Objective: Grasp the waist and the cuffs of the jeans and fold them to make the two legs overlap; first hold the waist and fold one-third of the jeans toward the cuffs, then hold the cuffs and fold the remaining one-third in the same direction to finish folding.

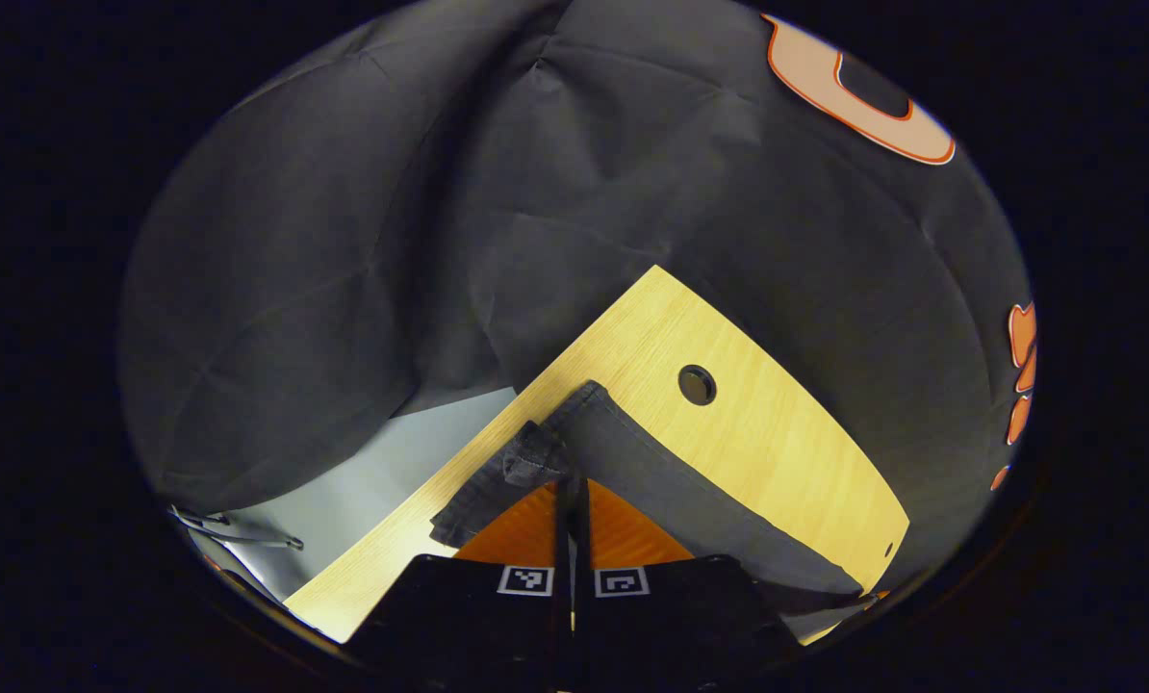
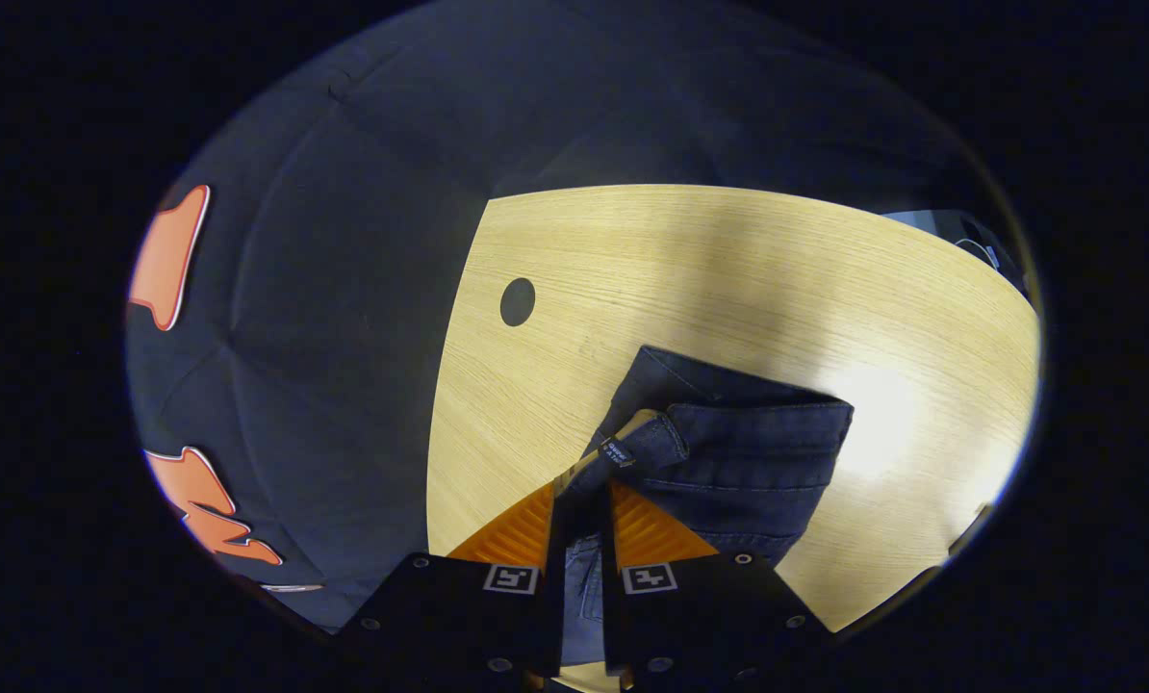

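The dark denim jeans [image 1: 661, 481] lie on the light wooden table [image 1: 777, 423]. In the left gripper view a leg stretches across the tabletop, and its cuff end [image 1: 526, 462] is pinched by my left gripper [image 1: 571, 486], which is shut on the cloth. In the right gripper view the waist end [image 2: 748, 443] sits bunched on the table [image 2: 709, 260], with a small label at its near corner. My right gripper [image 2: 584, 491] is shut on the waistband there, and denim shows between its fingers.
A round cable hole [image 1: 697, 385] pierces the table near the jeans; the same hole [image 2: 517, 301] shows by the table's left edge in the right gripper view. A grey floor patch [image 1: 372, 472] lies beyond the table corner.
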`<move>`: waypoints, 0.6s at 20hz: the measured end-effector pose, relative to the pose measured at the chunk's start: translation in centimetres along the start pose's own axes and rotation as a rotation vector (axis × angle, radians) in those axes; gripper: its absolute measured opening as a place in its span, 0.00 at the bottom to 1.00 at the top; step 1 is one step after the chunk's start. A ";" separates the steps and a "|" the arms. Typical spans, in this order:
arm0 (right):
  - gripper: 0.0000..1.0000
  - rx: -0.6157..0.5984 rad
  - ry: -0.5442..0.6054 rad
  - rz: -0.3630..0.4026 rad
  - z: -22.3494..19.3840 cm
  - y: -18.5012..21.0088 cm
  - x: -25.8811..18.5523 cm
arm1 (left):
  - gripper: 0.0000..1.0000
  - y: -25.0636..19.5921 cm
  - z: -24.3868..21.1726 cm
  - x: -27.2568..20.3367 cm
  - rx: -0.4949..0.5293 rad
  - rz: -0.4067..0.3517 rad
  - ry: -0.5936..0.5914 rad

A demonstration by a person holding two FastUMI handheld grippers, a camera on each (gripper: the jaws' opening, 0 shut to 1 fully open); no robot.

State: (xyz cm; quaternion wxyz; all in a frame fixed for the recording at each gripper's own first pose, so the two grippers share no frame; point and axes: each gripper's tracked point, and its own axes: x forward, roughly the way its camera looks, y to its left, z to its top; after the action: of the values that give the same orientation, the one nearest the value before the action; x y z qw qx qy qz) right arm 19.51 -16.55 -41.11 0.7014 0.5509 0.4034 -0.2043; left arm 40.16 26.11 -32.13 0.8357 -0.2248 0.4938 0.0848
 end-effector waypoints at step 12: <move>0.22 0.003 -0.007 0.021 -0.2 1.8 1.7 | 0.48 -3.3 0.1 0.9 0.116 -0.012 -0.071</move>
State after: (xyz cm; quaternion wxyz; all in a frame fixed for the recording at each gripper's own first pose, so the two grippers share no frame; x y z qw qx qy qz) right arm 21.77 -15.58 -41.33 0.7043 0.5554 0.3947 -0.1994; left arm 41.93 23.20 -31.93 0.8648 -0.1757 0.4666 0.0589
